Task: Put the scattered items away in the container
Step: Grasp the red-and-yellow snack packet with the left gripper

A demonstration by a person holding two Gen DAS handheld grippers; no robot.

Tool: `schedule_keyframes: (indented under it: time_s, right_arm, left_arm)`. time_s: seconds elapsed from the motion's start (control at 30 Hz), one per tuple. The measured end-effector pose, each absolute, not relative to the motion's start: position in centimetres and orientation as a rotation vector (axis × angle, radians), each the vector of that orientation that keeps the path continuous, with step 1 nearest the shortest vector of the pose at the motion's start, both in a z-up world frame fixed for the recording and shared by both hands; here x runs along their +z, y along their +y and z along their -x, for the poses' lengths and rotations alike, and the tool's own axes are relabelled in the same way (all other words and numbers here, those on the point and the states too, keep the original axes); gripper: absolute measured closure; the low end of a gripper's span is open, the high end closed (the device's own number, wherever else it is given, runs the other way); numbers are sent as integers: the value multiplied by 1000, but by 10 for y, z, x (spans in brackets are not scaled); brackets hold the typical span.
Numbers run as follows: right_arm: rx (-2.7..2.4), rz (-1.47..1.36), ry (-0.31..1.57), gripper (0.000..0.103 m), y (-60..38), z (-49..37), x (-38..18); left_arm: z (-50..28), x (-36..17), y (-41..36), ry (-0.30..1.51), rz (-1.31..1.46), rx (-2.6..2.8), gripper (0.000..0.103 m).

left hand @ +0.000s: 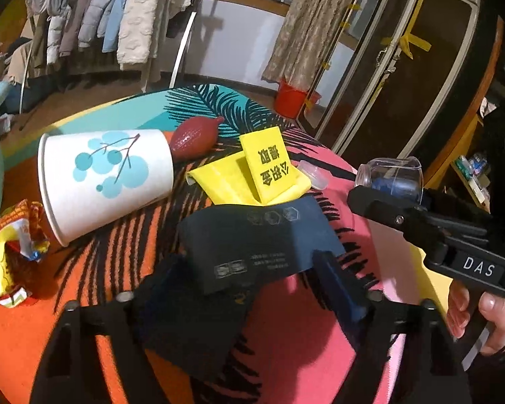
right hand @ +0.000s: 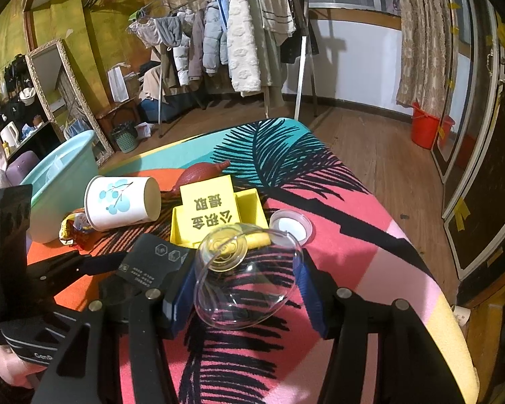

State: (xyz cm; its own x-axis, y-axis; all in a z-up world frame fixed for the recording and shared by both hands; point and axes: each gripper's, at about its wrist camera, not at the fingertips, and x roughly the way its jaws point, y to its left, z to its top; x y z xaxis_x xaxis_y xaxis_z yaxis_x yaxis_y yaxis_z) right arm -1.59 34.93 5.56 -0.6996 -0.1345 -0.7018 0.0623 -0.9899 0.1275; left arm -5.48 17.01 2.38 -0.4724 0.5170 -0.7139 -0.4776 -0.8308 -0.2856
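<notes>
My left gripper (left hand: 252, 279) is shut on a black box (left hand: 259, 239) and holds it just above the colourful cloth. My right gripper (right hand: 245, 289) is shut on a clear glass cup (right hand: 245, 276), seen also in the left wrist view (left hand: 392, 176). On the cloth lie a tipped white paper cup (left hand: 107, 175) with blue dots, a red ribbed squeeze bulb (left hand: 193, 138), a yellow sign holder (left hand: 252, 171), a small clear lid (right hand: 291, 225) and a crumpled snack wrapper (left hand: 11, 252). The teal basin (right hand: 64, 175) stands at the far left.
The table's cloth edge (right hand: 431, 296) drops off at the right onto wooden floor. A clothes rack (right hand: 239, 33) stands behind, a red bucket (right hand: 427, 128) by the curtain, and dark wardrobe doors (left hand: 404, 77) at the right.
</notes>
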Motion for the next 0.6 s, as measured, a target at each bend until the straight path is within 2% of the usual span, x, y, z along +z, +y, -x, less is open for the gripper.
schedule_keyframes:
  time_s: [0.07,0.17,0.33,0.4,0.47,0.53,0.6]
  right_arm:
    - [-2797,-1169,-145,43,350,16,55]
    - [-2799,-1170,-147,43,351,16,55]
    - [-2800,-1170,-144,43,351,16,55]
    - [-2800,-1168,-146,43,351,16,55]
    - [-2800,-1167,-147,43,351,17,55]
    - [-2799,-1164,-150,43,351,17,55]
    - [-2797,-1162,-152,43,351,16,55]
  left_arm:
    - [56,25,167,-77,1124,2286,36]
    - [61,26,161,-103,1126,2277,45]
    - [64,34,142,-123,1108,2322,47]
    - [62,38,133,-107,1107,2366,39]
    - [58,42,125,-87,1100,2412,22]
    - [48,47,121,-39,1071,2469,16]
    - [36,54,122,44,1027,2527,14]
